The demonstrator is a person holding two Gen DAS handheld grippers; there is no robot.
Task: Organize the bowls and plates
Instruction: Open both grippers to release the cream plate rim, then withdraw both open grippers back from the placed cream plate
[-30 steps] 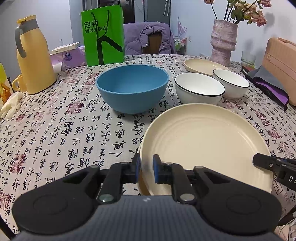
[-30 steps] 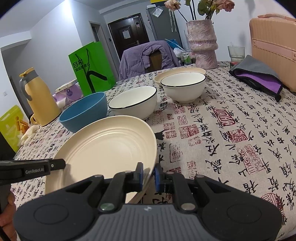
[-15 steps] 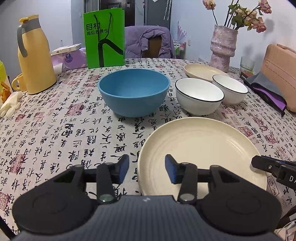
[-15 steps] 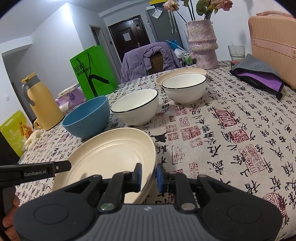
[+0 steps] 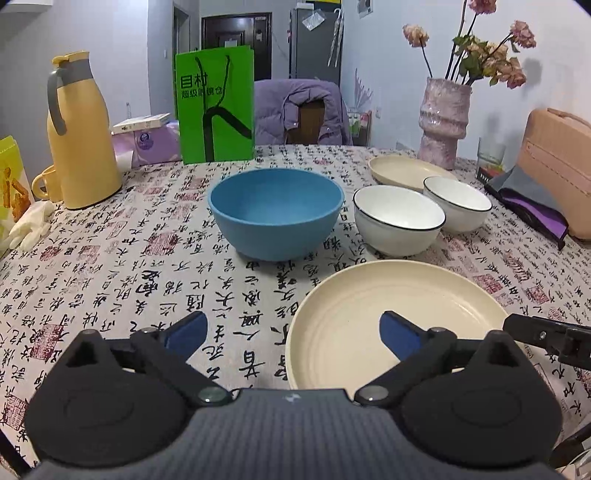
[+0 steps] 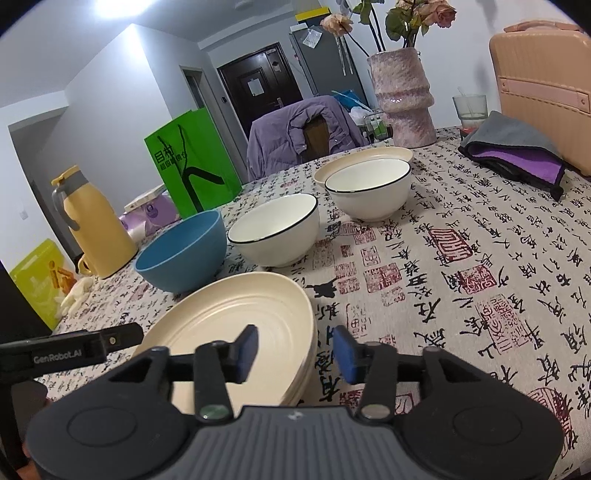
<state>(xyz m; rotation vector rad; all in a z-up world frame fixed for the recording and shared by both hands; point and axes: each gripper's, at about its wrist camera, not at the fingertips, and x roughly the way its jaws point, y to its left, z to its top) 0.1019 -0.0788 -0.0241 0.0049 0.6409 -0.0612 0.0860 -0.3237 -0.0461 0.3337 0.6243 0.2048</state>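
Fingers of the left gripper [image 5: 291, 330] and right gripper [image 6: 295, 347] stood spread, hiding the cream plate's [image 5: 399, 314] near rim; the plate lay released between them on the tablecloth [image 6: 461, 266].

Even, fairly bright indoor light with a glaring ceiling lamp [image 6: 114, 5] at the right view's top left, soft shadows under the bowls [image 5: 275, 218], a small sheen on the plate [image 5: 399, 317], strong fisheye bending and black corners, and mostly sharp focus.
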